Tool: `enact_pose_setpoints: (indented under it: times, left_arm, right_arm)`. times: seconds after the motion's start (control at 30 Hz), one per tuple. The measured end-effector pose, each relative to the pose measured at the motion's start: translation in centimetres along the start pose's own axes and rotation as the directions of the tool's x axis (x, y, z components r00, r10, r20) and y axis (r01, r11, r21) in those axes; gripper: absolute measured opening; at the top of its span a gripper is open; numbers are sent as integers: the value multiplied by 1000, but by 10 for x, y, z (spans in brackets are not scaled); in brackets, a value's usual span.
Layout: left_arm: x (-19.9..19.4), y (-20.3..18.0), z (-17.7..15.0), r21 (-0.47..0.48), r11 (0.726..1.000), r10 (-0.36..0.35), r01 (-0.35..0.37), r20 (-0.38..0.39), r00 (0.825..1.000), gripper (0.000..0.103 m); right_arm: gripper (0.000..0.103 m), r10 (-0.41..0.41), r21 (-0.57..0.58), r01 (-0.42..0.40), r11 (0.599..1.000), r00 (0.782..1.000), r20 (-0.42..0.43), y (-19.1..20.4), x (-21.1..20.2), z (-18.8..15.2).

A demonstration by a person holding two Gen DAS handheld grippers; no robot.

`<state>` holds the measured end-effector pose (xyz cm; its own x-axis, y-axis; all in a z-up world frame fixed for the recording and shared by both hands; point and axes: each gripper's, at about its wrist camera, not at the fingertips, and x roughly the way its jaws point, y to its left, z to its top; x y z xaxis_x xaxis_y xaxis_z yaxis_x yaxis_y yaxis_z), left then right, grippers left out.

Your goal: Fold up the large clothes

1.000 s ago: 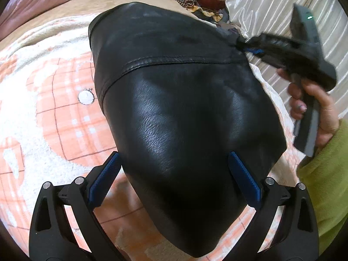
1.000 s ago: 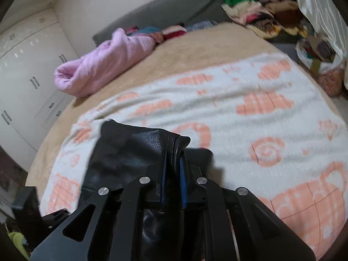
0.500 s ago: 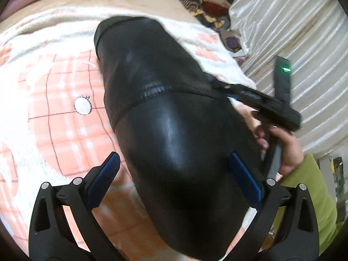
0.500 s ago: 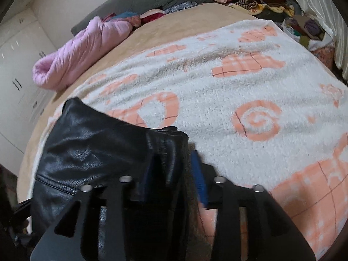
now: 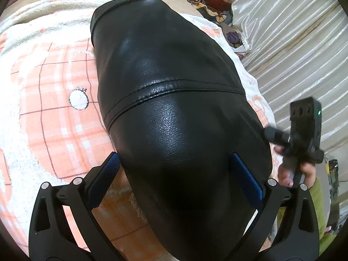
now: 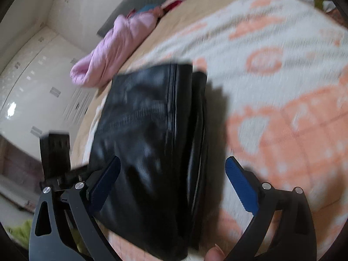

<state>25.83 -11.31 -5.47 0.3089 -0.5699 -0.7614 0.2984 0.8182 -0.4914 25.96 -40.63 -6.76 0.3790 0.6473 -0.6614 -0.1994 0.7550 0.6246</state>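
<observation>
Black leather garment (image 5: 174, 113) fills the left wrist view, bulging between the left claw (image 5: 178, 180), whose fingers are spread wide around it, on an orange-and-white blanket (image 5: 50, 100). In the blurred right view, the right claw (image 6: 174, 180) gapes, folded garment (image 6: 152, 141) ahead between its fingers.

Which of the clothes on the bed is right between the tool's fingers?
The black leather jacket. It lies folded between the open right tool. The pink puffy coat sits far off near the bed's edge.
</observation>
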Motion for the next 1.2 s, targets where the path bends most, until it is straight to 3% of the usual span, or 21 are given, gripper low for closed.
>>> enact_pose_setpoints:
  times: [0.17,0.27,0.4,0.7,0.87,0.93,1.0,1.2]
  left_arm:
    - [1,1,4,10,1000,21,-21,-4,1000,95]
    - [3,2,6,12,999,44,-44,-1,999,95]
    - [3,5,7,13,998,57,-57,4,998,95]
    - [-13,19,4,22,996,82,-83,32,996,94]
    - [-23,36,5,-4,993,115,-115,42,992,94]
    - [-26,39,5,-4,993,115,-115,45,992,94]
    - [-29,39,4,3,994,113,-114,52,992,94]
    - [-41,33,3,19,993,119,-120,72,990,94]
  right_arm:
    - [88,44,18,-44,999,999,-24,-7,17,-4]
    - [67,92,12,-91,996,995,-46,-2,26,-3]
    - [64,101,15,-100,995,994,-51,3,29,-6]
    - [64,134,-6,-134,991,990,-52,27,46,-19]
    - [65,97,-37,-98,994,994,-40,45,59,-16]
    - [68,71,-39,-72,997,997,-31,47,57,-17]
    - [80,24,-31,-24,999,1000,-10,47,52,-17]
    - [93,-102,-63,107,992,992,79,69,31,-29]
